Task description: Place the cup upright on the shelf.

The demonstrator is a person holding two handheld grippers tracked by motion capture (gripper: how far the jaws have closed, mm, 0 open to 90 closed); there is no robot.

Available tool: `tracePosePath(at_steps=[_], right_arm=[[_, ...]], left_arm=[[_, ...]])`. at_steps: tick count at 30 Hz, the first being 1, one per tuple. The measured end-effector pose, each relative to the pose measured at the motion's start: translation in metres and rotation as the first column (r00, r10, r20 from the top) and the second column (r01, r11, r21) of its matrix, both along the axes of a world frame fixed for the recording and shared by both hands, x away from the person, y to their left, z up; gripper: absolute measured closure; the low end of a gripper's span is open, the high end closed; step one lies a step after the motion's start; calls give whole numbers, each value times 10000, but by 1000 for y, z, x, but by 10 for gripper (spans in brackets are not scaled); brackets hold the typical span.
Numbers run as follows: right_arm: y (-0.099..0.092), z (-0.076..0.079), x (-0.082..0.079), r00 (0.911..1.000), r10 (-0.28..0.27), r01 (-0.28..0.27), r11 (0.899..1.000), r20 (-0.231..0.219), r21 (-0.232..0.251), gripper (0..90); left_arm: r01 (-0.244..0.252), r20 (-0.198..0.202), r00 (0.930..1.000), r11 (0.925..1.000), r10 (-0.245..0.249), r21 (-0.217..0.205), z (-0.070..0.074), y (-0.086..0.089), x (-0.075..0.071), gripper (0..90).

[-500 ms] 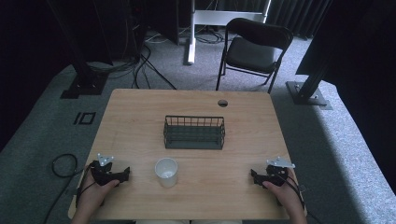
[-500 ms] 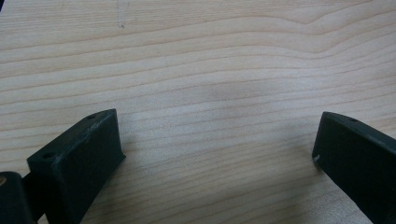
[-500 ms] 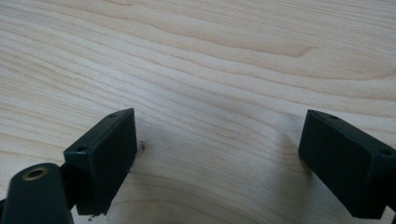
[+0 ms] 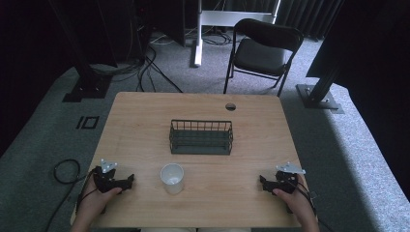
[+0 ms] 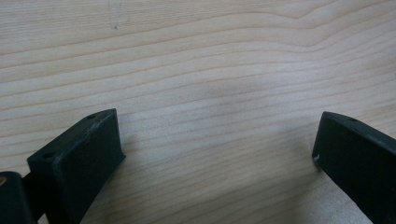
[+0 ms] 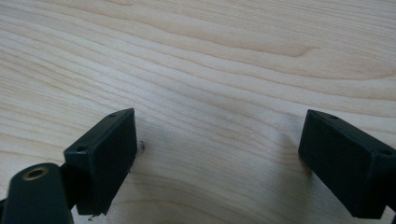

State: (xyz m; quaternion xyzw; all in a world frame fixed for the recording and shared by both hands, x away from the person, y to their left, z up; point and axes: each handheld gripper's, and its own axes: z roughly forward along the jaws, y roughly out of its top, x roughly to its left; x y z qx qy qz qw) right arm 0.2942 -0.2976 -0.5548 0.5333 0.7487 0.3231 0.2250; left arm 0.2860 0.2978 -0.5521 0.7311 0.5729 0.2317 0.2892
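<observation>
**Both grippers at rest on the desk, cup untouched**

Seen from the high view, left to right. The left gripper point(image 4: 129, 181) lies near the front left corner of the desk point(image 4: 145, 125), held by the person's left hand point(image 4: 94, 202), its tip pointing toward the middle. Its own view shows the two black jaws standing wide apart with only bare wood grain between them. Just to its right, near the front edge and a little left of centre, a white cup point(image 4: 172, 178) stands upright and appears empty; it is apart from both grippers, and nearer to the left one. Behind the cup, at the middle of the desk, sits a dark wire basket point(image 4: 201, 137), also empty as far as can be seen. Near the front right corner the right gripper point(image 4: 261, 181) rests under the right hand point(image 4: 295, 200), and its view likewise shows jaws spread apart over bare wood.

Compared with half a second before, nothing has shifted: grippers, cup and basket keep the same places. This suggests that work has not yet begun. The cup, being closest to the left gripper, is the likely first object to be grasped, with the basket a plausible place for it.
</observation>
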Motion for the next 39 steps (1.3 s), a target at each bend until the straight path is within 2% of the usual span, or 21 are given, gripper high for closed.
tracePosePath(at_steps=[12,18,27,29,35,39], right_arm=[[0,0,1,9999,141,-141,9999,27,-13,112],[1,2,1,9988,247,-255,9995,433,172,112],[6,11,1,9971,460,-475,9986,613,242,128],[9,16,2,9954,628,-666,9964,717,520,128],[18,26,2,9894,1061,-1127,9916,994,631,128],[23,29,5,9859,1277,-1338,9897,1079,512,128]], left_arm=[[4,2,10000,10000,-4,-2,0,0,0,17],[2,2,10000,10000,-2,2,0,0,0,17],[3,3,10000,10000,-3,1,0,0,0,17],[4,3,10000,10000,-4,-3,0,0,0,17],[1,3,10000,10000,-1,-2,0,0,0,17],[3,5,10000,10000,-3,-2,0,0,0,17]])
